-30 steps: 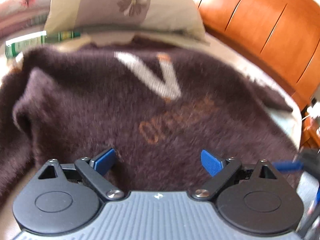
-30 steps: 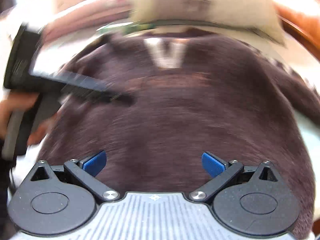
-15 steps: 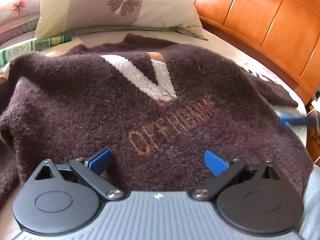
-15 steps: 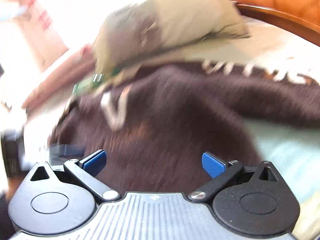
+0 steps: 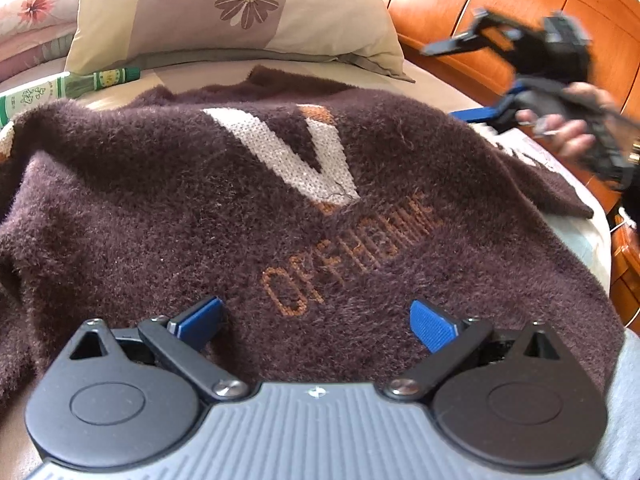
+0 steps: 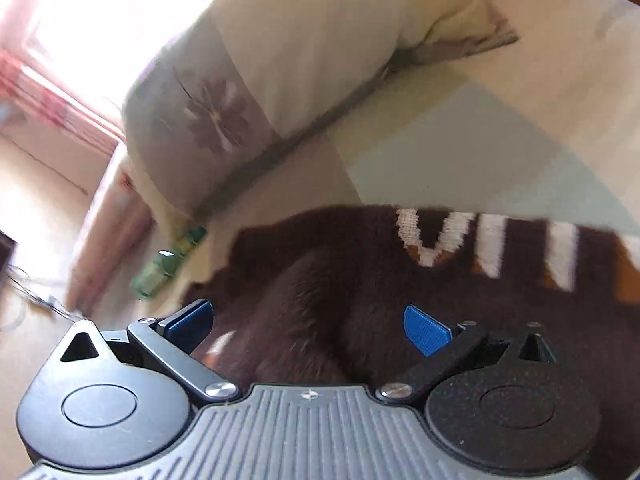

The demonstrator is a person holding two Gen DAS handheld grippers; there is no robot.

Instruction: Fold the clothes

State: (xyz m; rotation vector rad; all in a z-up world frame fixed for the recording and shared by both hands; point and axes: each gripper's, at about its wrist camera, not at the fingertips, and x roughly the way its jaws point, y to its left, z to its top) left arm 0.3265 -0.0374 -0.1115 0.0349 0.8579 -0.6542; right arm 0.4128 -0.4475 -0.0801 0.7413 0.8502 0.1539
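A fuzzy dark brown sweater (image 5: 200,200) with a white V neck band and orange lettering lies spread on the bed. My left gripper (image 5: 316,322) is open just above its lower front, nothing between the blue pads. In the left wrist view the right gripper (image 5: 520,60) appears blurred at the far right, held by a hand above the sweater's right sleeve. In the right wrist view my right gripper (image 6: 306,328) is open over a brown sleeve (image 6: 440,280) with white stripes, holding nothing.
A flowered pillow (image 5: 240,8) lies behind the sweater, with a green and white bottle (image 5: 68,88) beside it on the left. An orange wooden headboard (image 5: 520,0) runs along the right. Pale bed sheet (image 6: 460,140) surrounds the sweater.
The right gripper has swung from the sweater's middle out to its right sleeve, turning its view toward the pillow. The left gripper has stayed near the lower front, still open.
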